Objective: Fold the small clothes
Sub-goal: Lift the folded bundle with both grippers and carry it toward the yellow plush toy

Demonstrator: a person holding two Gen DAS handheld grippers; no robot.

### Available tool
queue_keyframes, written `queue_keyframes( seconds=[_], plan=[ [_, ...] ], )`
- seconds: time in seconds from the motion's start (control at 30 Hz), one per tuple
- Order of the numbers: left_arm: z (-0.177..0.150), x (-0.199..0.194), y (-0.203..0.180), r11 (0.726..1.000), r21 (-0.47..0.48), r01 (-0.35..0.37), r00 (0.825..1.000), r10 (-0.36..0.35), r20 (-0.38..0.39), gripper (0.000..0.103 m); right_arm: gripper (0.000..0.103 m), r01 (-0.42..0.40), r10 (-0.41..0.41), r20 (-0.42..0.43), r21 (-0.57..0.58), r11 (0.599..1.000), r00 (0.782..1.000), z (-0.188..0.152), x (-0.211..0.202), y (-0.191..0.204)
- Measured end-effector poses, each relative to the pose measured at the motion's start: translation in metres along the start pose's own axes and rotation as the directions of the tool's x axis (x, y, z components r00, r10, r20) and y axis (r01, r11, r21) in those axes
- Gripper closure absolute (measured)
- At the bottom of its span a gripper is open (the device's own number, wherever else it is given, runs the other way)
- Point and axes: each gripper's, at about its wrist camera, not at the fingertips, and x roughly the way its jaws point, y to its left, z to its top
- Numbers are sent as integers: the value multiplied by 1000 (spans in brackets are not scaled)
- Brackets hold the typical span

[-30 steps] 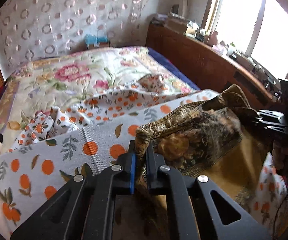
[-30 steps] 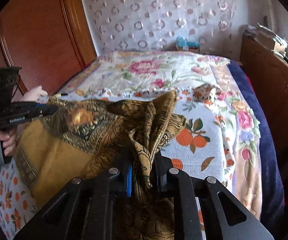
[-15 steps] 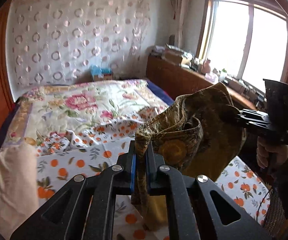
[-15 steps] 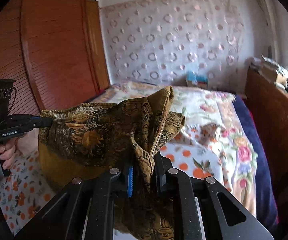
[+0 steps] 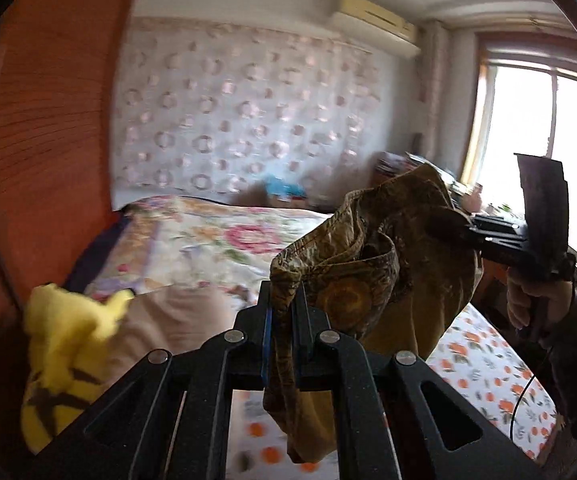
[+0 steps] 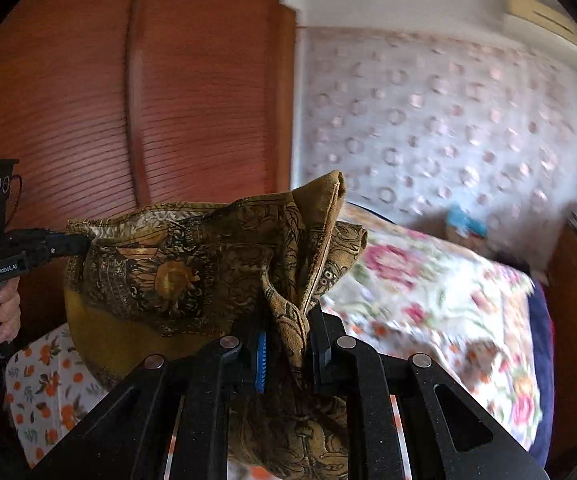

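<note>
Left gripper (image 5: 284, 316): we see its tongs pressed onto one bunched edge of the brown patterned garment (image 5: 372, 280).
Right gripper (image 6: 286, 340): its tongs pinch the opposite bunched edge of the garment (image 6: 192, 272).
Garment: we see it hanging in the air between both grippers, above the near edge of the bed (image 5: 208, 240), its lower hem dangling free.
Bed's near-left corner: a yellow plush toy (image 5: 64, 344) on a beige pillow (image 5: 168, 320).
Open room: the floral quilt (image 6: 428, 288) beyond lies flat.

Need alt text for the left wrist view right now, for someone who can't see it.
The left gripper is shut on a corner of a brown patterned cloth, held in the air above the bed; the right gripper pinches its far corner. A yellow plush toy lies lower left.
</note>
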Motion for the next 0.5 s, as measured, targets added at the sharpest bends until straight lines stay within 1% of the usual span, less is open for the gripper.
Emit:
queue_keyframes(
  seconds=[0.07,0.23,0.37,0.43,0.5],
  plan=[
    [-5,-8,22,999,-38,-34,999,34,10,95,88,-35,35,-7,-31,999,999,14,20,9],
    [-25,-17,66,987,-140,-83,996,86,19,95,88,-104,98,-47,-127,986,994,50,75,29],
    [-52,-8,101,968,-210,-141,990,136,-39,95,88,-136,114,-108,-224,965,988,68,130,45],
    [-65,-3,113,960,-223,-166,986,156,-61,95,88,-138,105,-136,-258,956,985,74,164,56],
    [-75,2,123,956,-222,-194,980,179,-83,95,87,-148,110,-152,-260,954,982,77,188,64]
  ],
)
